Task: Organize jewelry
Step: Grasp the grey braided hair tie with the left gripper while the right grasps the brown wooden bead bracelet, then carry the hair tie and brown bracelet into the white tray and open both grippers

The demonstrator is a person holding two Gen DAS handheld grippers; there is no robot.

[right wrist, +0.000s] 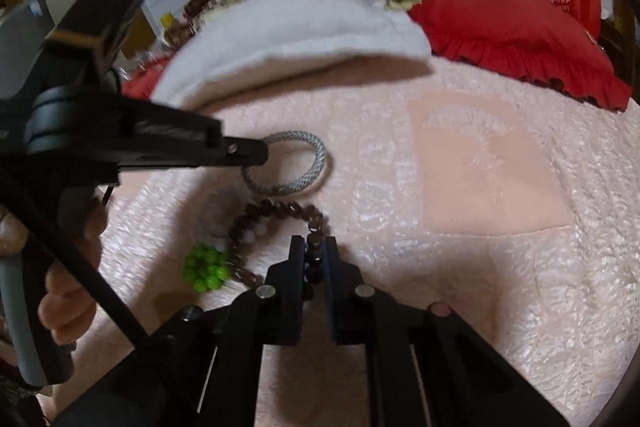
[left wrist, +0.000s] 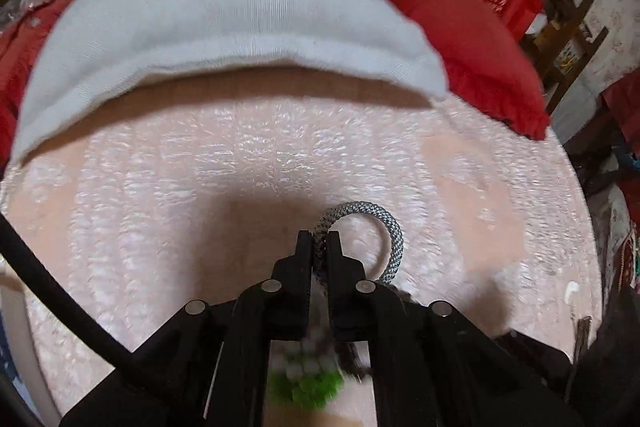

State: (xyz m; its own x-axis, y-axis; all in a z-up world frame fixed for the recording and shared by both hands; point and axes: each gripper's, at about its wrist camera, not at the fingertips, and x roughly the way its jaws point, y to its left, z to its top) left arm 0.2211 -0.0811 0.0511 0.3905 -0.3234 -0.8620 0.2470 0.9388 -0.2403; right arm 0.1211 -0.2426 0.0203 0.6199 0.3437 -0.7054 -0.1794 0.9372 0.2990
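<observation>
Two grips at once: my left gripper (left wrist: 319, 241) clamps grey ring (left wrist: 394, 235), right gripper (right wrist: 313, 247) clamps brown beads (right wrist: 276, 209), separating pile on bed (right wrist: 480, 267).

Grey braided bangle (right wrist: 296, 163), a closed ring lying flat on the pink bedspread. Brown beaded bracelet (right wrist: 276, 223) looped just beside it, touching a white-and-green bead bracelet (right wrist: 208, 263), partly blurred.
</observation>
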